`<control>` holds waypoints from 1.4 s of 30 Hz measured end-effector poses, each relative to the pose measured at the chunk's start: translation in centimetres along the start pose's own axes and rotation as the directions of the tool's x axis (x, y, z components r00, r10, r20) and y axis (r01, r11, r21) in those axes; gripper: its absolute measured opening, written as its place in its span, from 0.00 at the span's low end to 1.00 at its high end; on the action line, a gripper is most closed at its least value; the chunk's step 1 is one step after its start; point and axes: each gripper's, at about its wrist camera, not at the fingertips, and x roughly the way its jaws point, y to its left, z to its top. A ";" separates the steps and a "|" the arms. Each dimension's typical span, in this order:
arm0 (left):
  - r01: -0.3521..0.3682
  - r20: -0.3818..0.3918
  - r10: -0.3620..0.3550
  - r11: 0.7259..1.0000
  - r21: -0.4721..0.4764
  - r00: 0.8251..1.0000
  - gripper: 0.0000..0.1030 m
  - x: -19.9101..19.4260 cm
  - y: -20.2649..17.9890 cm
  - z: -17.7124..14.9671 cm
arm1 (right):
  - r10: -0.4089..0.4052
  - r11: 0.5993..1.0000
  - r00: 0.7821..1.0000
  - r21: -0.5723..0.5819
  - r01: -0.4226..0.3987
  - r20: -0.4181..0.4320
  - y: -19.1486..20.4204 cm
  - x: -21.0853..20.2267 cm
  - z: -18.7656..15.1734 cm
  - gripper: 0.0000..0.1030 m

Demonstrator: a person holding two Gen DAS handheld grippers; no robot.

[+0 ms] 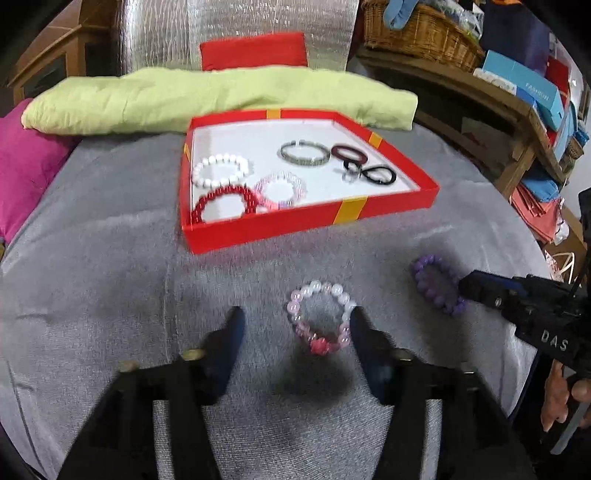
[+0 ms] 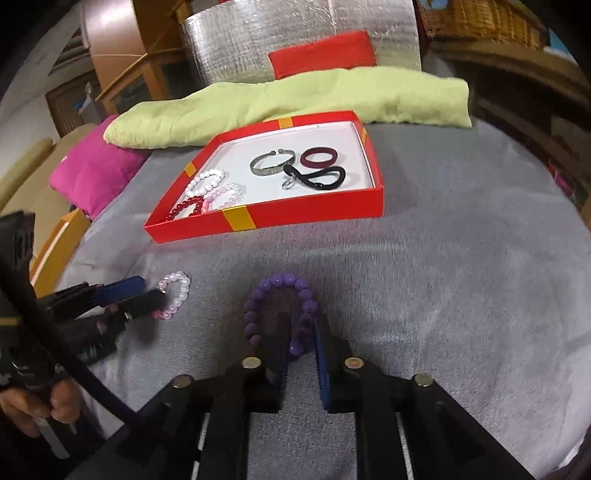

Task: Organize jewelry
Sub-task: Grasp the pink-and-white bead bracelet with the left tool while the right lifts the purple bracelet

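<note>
1. Toward the upper centre of both frames, the red box rests on the grey tabletop and already contains sorted jewelry: a white bead bracelet, a red bead bracelet, a pale pink bead bracelet, a metal bangle, a dark red ring and a black looped band.
2. Two items remain outside the box, in the lower half of each frame: the pink-and-white bracelet and the purple bracelet.
3. Judgement: most of the task appears complete; both remaining bracelets still need transfer to the box.
4. Left gripper: fingers spread, with the pink-and-white bracelet between them at the right finger; no pinch is visible.
5. Right gripper: fingers narrowly spaced astride one side of the purple bracelet; firm contact cannot be confirmed.
6. Left wrist view only: wicker basket and stacked boxes at upper right.
7. Right wrist view only: beads between the right fingers, plus a hand at lower left.
</note>
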 end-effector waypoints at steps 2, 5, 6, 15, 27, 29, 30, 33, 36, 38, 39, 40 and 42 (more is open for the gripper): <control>0.000 0.009 0.000 1.000 0.016 1.000 0.59 0.0 -0.2 0.1 | 0.013 1.000 1.000 0.001 -0.013 0.007 0.2 -0.2 0.0 0.58; -0.028 -0.017 0.028 0.999 0.037 0.999 0.59 0.9 -0.6 -0.1 | 0.024 0.999 0.998 -0.046 -0.022 0.052 1.1 -0.8 -0.2 0.66; -0.026 -0.027 0.027 0.999 0.044 0.999 0.59 1.3 -0.7 -0.3 | 0.018 0.998 0.998 -0.067 -0.014 0.061 1.4 -0.8 -0.2 0.67; -0.016 -0.024 0.016 1.000 0.021 1.000 0.16 1.6 -0.2 -0.5 | -0.045 0.986 0.999 -0.160 0.045 0.006 3.0 1.9 -0.6 0.46; 0.001 0.001 -0.001 1.000 -0.023 1.000 0.00 0.5 0.8 -0.3 | -0.048 0.988 0.996 -0.141 0.058 0.074 1.9 0.3 -0.2 0.10; 0.009 0.005 -0.009 1.000 -0.029 1.000 0.00 0.3 0.9 -0.2 | -0.038 0.991 0.996 -0.121 0.048 0.081 1.6 0.0 -0.1 0.10; 0.013 0.010 -0.012 0.999 -0.033 1.000 0.00 0.1 0.9 -0.2 | -0.032 0.993 0.996 -0.110 0.041 0.082 1.4 -0.1 0.0 0.10; 0.023 0.023 -0.022 0.999 -0.037 0.999 0.00 -0.3 1.1 -0.1 | -0.009 0.998 0.996 -0.063 0.015 0.094 0.4 -0.7 0.4 0.10; 0.030 0.009 -0.030 0.999 -0.044 1.000 0.00 -0.1 1.3 -0.1 | -0.014 0.999 0.994 -0.043 0.019 0.105 -0.1 -1.1 0.4 0.10; 0.039 -0.008 -0.039 0.999 -0.038 0.999 0.00 0.1 1.1 0.0 | -0.018 0.999 0.994 -0.040 0.023 0.104 -0.4 -1.1 0.5 0.10; 0.038 -0.013 -0.038 0.999 -0.034 0.999 0.04 0.2 1.0 0.0 | -0.021 0.999 0.995 -0.036 0.024 0.098 -0.5 -1.0 0.6 0.10; 0.033 -0.019 -0.033 0.999 -0.026 0.999 0.14 0.3 0.8 -0.1 | -0.022 0.999 0.996 -0.027 0.024 0.091 -0.7 -1.0 0.6 0.10; 0.010 -0.022 -0.010 1.000 -0.010 1.000 0.47 0.4 0.5 -0.1 | -0.027 1.000 0.997 -0.009 0.027 0.078 -1.0 -0.8 0.6 0.15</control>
